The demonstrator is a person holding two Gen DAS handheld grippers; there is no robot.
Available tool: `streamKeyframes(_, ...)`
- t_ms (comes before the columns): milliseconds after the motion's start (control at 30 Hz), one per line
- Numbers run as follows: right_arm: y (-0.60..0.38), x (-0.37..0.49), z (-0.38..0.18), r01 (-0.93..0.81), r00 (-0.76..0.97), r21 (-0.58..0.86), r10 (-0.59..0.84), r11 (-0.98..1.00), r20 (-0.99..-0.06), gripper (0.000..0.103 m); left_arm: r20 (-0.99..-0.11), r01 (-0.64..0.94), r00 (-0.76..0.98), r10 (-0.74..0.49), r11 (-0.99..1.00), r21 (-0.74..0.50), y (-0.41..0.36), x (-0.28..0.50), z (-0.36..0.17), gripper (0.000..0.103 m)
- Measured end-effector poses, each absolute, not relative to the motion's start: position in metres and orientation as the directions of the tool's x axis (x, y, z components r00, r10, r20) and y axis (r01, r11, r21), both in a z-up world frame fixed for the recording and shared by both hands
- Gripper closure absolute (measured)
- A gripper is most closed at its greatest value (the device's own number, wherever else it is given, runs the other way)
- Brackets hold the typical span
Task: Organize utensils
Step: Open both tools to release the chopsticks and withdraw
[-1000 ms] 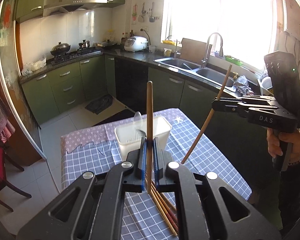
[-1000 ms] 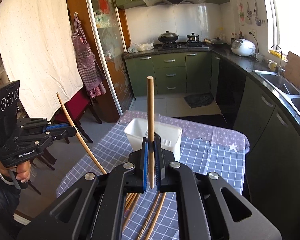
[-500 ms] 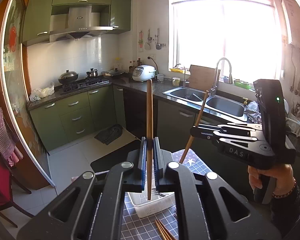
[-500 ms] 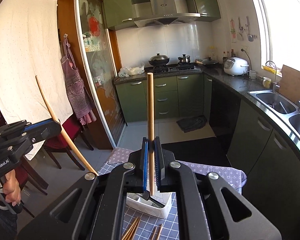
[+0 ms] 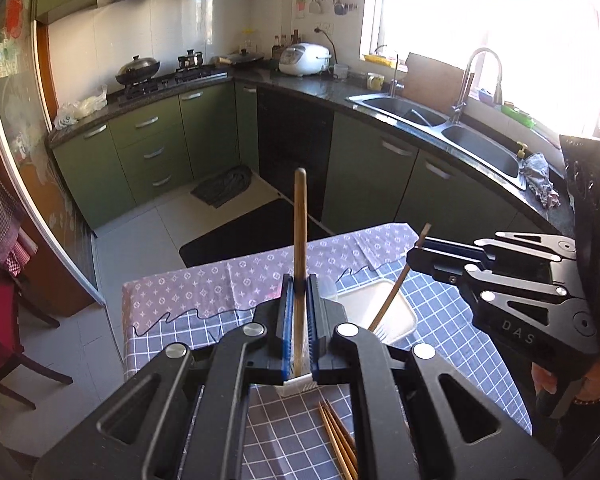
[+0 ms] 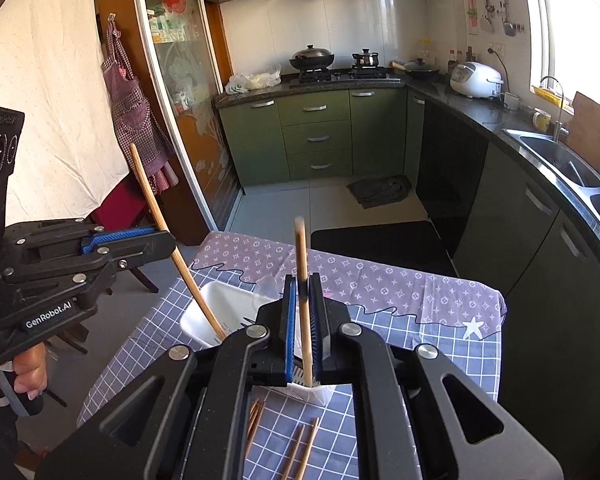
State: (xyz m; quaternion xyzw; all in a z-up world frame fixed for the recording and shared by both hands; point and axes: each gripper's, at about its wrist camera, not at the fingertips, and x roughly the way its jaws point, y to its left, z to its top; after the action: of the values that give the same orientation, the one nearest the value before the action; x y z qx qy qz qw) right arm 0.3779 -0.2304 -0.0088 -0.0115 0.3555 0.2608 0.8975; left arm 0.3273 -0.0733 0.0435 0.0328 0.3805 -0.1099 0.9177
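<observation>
My left gripper [image 5: 299, 292] is shut on a wooden chopstick [image 5: 300, 240] held upright over the white utensil basket [image 5: 396, 312]. In the right wrist view the left gripper [image 6: 156, 240] shows at the left, its chopstick [image 6: 172, 248] slanting down into the basket [image 6: 204, 312]. My right gripper [image 6: 302, 296] is shut on a second chopstick [image 6: 303, 288], upright over the basket. It also shows in the left wrist view [image 5: 416, 256], its chopstick [image 5: 396, 292] reaching into the basket. Several loose chopsticks [image 5: 336, 436] lie on the checked tablecloth [image 5: 172, 336] near me.
The small table stands in a kitchen with green cabinets [image 5: 152, 152] and a sink counter [image 5: 452, 128] behind it. A red chair [image 6: 120, 208] stands left of the table. More loose chopsticks [image 6: 296, 448] lie on the cloth below the right gripper.
Both grippers have tipped down and lowered their chopsticks toward the basket. The chopstick tips now reach into it. The table has come back into view.
</observation>
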Motion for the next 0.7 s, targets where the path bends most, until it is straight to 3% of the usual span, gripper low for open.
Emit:
streamKeyframes(233,-0.245,0.347,0.007,-0.488,0.633,0.178,0.487,0.854,-0.602,0.092,-0.726,0.208,0.666,-0.171,0.977,-0.039,-0.069,0.321,0.043,0.094)
streamKeyframes(300,-0.254,0.328,0.013,-0.499,0.639,0.176,0.497,0.849,-0.587,0.089,-0.722,0.207,0.668,-0.177,0.977,-0.049,-0.068,0.314,0.050,0.088)
streamKeyframes(367,-0.263,0.312,0.012,-0.505,0.630,0.174,0.498,0.846,-0.596,0.081,-0.729,0.199,0.661,-0.177,0.978,-0.056,-0.066,0.303,0.053,0.073)
streamKeyframes(433,-0.270,0.299,0.002,-0.506,0.596,0.182,0.495,0.843,-0.633,0.079,-0.756,0.197,0.629,-0.181,0.978,-0.070,-0.066,0.291,0.046,0.066)
streamKeyframes(700,-0.288,0.276,-0.091,-0.468,0.339,0.206,0.390,0.859,-0.856,0.079,-0.958,0.181,0.225,-0.178,0.974,-0.138,-0.077,0.256,-0.070,0.066)
